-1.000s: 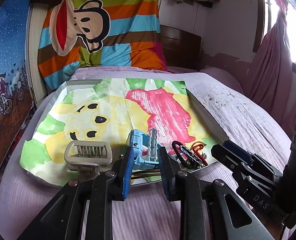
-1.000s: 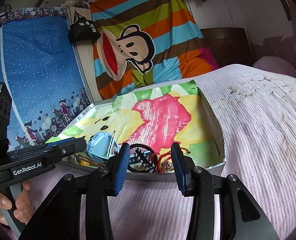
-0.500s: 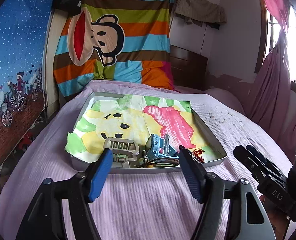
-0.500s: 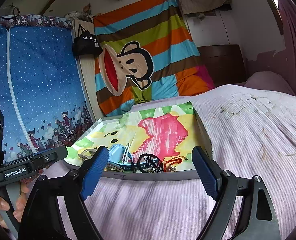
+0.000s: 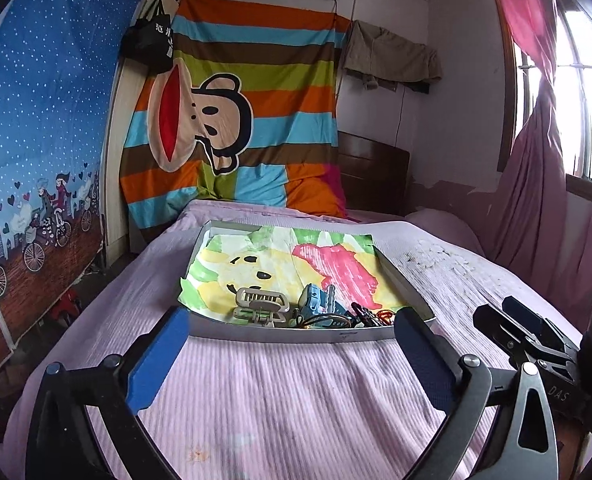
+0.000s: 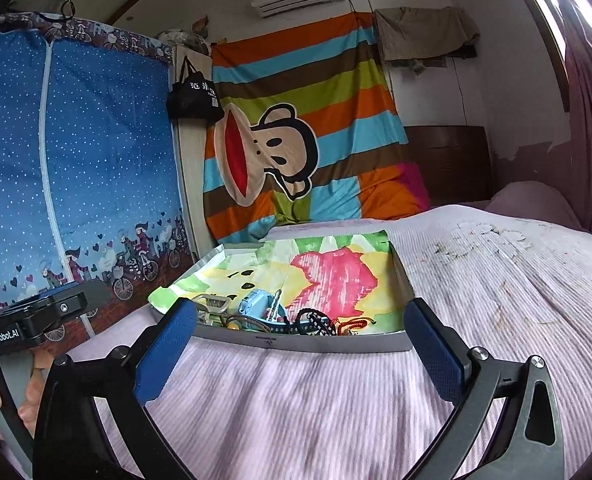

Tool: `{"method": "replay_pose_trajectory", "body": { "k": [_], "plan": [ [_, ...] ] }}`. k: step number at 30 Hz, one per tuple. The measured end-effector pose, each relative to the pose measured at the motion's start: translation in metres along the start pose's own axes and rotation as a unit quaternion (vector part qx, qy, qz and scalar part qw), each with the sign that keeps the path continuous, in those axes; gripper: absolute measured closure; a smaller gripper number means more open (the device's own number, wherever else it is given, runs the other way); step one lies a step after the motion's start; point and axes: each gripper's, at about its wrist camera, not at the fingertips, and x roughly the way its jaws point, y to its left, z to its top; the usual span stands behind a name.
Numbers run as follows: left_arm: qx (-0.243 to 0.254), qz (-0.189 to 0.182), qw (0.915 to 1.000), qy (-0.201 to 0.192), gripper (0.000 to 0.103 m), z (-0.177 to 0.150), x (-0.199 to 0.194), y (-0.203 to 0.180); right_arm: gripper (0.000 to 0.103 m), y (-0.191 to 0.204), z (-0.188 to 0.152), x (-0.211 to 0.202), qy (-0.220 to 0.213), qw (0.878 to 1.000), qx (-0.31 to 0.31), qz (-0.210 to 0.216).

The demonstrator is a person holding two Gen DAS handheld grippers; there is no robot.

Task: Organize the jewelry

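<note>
Your left gripper (image 5: 291,356) hangs over the bed (image 5: 275,408), short of the tray (image 5: 296,335), with its blue pads (image 5: 157,360) spread wide and nothing between them. Your right gripper (image 6: 300,352) is in like condition: pads (image 6: 436,350) wide apart, empty, over the bedcover in front of the tray's near wall.

The tray lies flat on the bed, lined with a painted sheet (image 5: 336,268) in yellow, pink and green. All the jewelry sits crowded along the near edge. From left to right in the left view: a beige clip (image 5: 261,300), a blue watch (image 5: 316,304), a black bracelet (image 5: 362,314), a red cord (image 5: 386,314). These pieces touch or overlap; which lies on which cannot be told. The far part of the sheet is bare.

Your hand (image 6: 35,396) shows at the lower left of the right view, gripping the left handle. A striped monkey cloth (image 5: 231,128) hangs beyond the bed.
</note>
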Motion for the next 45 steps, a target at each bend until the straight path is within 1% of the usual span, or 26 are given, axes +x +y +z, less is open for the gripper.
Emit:
{"method": "replay_pose_trajectory", "body": {
  "k": [7,13,16,22,28,31,34,38,45],
  "plan": [
    [0.011,0.009,0.9997,-0.021,0.000,-0.016,-0.027,0.004,0.001,0.007,-0.009,-0.026,-0.007,1.000,-0.005,-0.010],
    [0.023,0.020,0.9993,-0.022,0.000,-0.032,-0.041,0.009,0.001,0.015,-0.021,-0.044,-0.004,1.000,-0.014,-0.018],
    [0.029,0.017,0.9991,-0.024,0.000,-0.037,-0.049,0.011,0.001,0.018,-0.025,-0.051,0.003,1.000,-0.011,-0.017],
    [0.045,0.018,0.9985,-0.025,0.000,-0.049,-0.060,0.011,0.001,0.020,-0.037,-0.065,0.006,1.000,-0.009,-0.029],
    [0.047,0.034,0.9981,-0.023,0.000,-0.060,-0.060,0.014,0.001,0.021,-0.046,-0.067,0.011,0.999,-0.013,-0.034],
    [0.042,0.033,0.9983,-0.023,0.000,-0.061,-0.060,0.017,0.001,0.022,-0.048,-0.067,0.012,0.999,-0.016,-0.034],
    [0.044,0.030,0.9984,-0.016,0.000,-0.061,-0.058,0.017,0.001,0.023,-0.048,-0.067,0.012,0.999,-0.015,-0.035],
    [0.050,0.033,0.9981,-0.018,0.000,-0.064,-0.059,0.016,0.001,0.019,-0.049,-0.067,0.011,0.999,-0.007,-0.039],
    [0.040,0.028,0.9987,-0.015,0.000,-0.066,-0.060,0.019,0.001,0.014,-0.051,-0.063,0.015,0.999,0.001,-0.044]
  ]
}}
